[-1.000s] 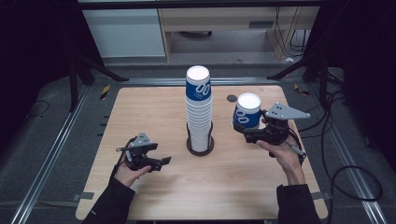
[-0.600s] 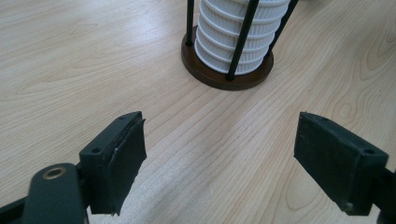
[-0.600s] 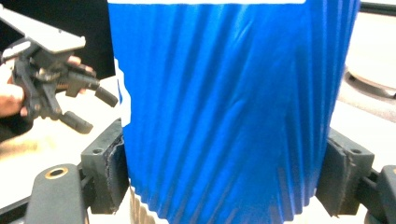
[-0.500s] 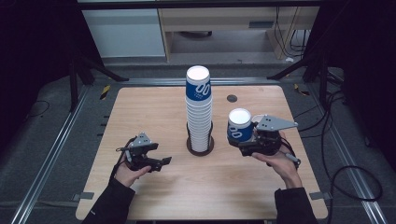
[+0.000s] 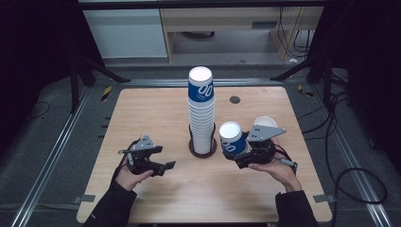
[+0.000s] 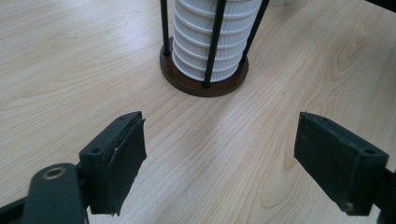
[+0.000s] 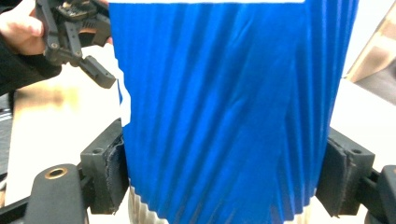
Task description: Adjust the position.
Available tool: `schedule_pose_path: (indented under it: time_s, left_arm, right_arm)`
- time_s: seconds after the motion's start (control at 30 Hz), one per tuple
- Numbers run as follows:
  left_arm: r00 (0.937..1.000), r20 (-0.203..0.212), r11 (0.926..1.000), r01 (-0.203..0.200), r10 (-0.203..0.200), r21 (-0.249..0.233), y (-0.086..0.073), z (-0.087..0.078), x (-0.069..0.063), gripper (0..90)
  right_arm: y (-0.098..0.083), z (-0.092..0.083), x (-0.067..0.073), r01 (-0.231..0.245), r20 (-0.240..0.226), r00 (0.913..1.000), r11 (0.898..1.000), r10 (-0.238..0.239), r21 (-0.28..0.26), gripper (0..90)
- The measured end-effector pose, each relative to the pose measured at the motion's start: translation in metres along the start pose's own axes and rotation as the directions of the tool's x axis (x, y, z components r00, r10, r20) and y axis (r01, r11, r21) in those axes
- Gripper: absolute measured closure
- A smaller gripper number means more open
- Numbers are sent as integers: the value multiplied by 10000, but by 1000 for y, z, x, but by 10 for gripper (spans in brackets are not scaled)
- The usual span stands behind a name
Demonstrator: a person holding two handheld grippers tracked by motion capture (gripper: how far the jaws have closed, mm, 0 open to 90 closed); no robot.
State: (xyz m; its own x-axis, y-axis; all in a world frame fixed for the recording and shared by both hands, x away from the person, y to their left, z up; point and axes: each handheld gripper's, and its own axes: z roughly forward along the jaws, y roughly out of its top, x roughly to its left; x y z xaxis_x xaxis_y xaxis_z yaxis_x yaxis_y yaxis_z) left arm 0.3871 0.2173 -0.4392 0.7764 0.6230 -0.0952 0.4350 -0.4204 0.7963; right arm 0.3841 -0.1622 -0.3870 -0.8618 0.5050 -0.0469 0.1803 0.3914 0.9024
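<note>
Where the right gripper (image 5: 236, 152) clamps it at mid-wall, the blue ribbed paper cup (image 5: 232, 138) stands upright with its white rim up, just right of the tall cup stack (image 5: 201, 109) in its dark-based holder (image 5: 203, 147). That hand sits low and palm-up; the cup has come down and nearer the stack. Near the table's (image 5: 142, 113) left front, the left gripper (image 6: 219, 154) hangs wide open, empty
</note>
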Motion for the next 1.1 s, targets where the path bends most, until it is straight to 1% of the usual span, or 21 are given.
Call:
schedule_pose_path:
  time_s: [0.1,0.27,0.3,0.37,0.5,0.63,1.0,1.1]
  left_arm:
    - [9999,107,10000,-87,87,12,1,0,-2,159]
    - [9996,220,9998,-166,165,59,2,1,-5,159]
    - [9995,253,9998,-175,173,79,2,2,-6,159]
    - [9994,242,9996,-252,250,97,3,2,-8,159]
    - [9990,304,9995,-322,320,55,4,0,-9,158]
    - [9985,379,9992,-388,387,20,6,-2,-11,158]
    - [9949,710,9974,-715,711,29,11,0,-22,155]
    - [9933,833,9967,-812,805,50,12,1,-25,154]
  right_arm:
    - [-4,7,2,119,-182,9998,9994,-113,319,195]
    - [-8,18,7,373,-639,9974,9973,-332,638,194]
    - [-9,21,8,418,-734,9967,9961,-360,778,193]
    - [-11,28,11,687,-850,9946,9906,-588,1183,192]
    - [-14,41,17,948,-1192,9899,9827,-761,1594,192]
    - [-17,51,20,1230,-1354,9860,9728,-974,1963,192]
    - [-19,65,27,1618,-1730,9772,9595,-1231,2308,194]
    - [-19,69,30,1730,-1905,9731,9566,-1293,2344,194]
